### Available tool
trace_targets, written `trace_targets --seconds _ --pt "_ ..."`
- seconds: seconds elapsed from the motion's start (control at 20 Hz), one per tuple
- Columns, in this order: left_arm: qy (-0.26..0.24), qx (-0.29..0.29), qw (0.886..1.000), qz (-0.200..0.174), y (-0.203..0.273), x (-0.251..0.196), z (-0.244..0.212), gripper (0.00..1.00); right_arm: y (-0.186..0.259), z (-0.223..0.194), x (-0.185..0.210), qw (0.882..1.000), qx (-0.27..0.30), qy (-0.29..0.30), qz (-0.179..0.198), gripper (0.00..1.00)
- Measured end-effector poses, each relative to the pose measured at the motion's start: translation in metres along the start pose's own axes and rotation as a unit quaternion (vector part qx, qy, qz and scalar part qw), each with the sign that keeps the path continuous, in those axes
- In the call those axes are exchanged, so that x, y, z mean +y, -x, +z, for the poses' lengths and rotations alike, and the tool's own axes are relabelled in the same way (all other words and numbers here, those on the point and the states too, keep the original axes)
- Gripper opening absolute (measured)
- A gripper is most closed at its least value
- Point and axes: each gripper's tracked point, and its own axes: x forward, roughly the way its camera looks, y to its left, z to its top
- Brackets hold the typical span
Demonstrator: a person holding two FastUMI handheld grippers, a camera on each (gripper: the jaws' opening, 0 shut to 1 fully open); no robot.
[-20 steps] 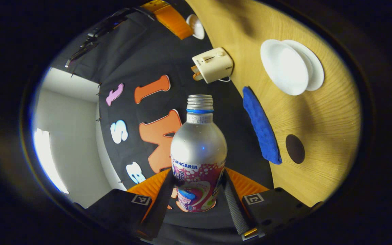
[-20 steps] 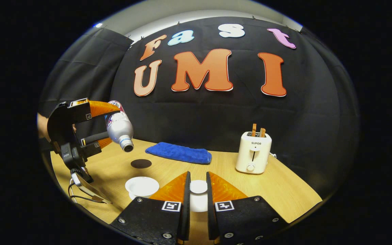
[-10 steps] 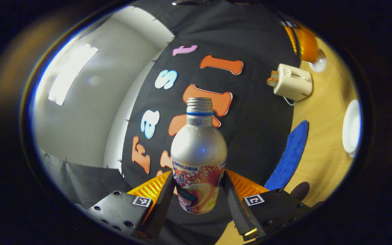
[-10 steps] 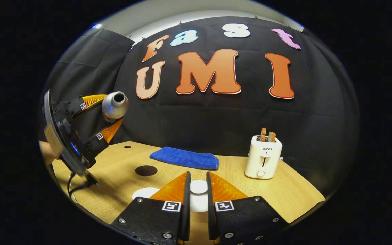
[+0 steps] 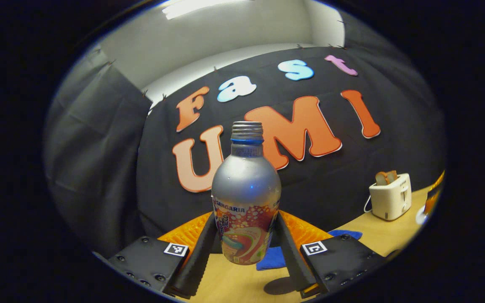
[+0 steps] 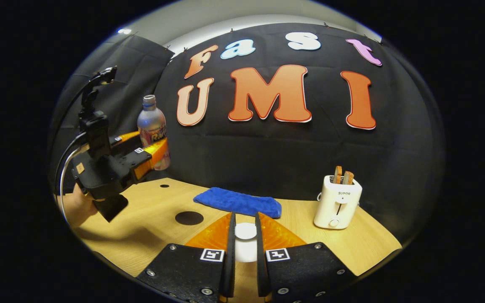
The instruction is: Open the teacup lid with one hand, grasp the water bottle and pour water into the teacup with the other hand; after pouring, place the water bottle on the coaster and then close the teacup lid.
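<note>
Left tongs (image 6: 152, 151): at the far left of the right gripper view, raised above the worktop (image 6: 150, 223), both fingers pressed on the lower body of the water bottle (image 6: 153, 130); a hand (image 6: 76, 206) shows below the tool.
Water bottle: upright, clear of the worktop, cap end up; in the left gripper view the bottle (image 5: 244, 198) stands between the two fingers of the left tongs (image 5: 244, 248), which grip its printed lower part.
Coaster (image 6: 189, 218): a dark round disc lying flat on the worktop, below and to the right of the raised bottle, bare.
Blue cloth (image 6: 238, 202): lying flat behind the coaster, near the back wall.
Right tongs (image 6: 245, 248): narrow, fingers closed on a white lid (image 6: 246, 231) held between them, above the worktop.
Teacup: I cannot make it out from here.
Toaster (image 6: 337, 202): on the right of the worktop, upright, two slices sticking up from it, well apart from the cloth.
</note>
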Motion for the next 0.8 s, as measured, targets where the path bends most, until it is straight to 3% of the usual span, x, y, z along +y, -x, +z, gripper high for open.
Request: trace_targets --seconds 0.15,0.2,0.35,0.8 --pt "0.069 0.060 0.996 0.001 -0.019 0.006 -0.043 0.83 -0.005 -0.003 0.003 1.000 0.004 -0.002 0.008 0.22" --pt "0.084 0.078 0.993 0.000 -0.019 0.007 -0.059 0.79 -0.007 -0.004 0.004 1.000 0.005 -0.002 0.008 0.22" --pt "0.115 0.123 0.986 -0.013 -0.024 -0.003 -0.092 0.87 -0.010 -0.007 0.004 1.000 0.010 -0.006 0.012 0.22" --pt "0.123 0.223 0.965 -0.067 -0.028 -0.043 -0.158 0.81 -0.013 -0.016 0.014 0.999 0.023 -0.010 0.032 0.22"
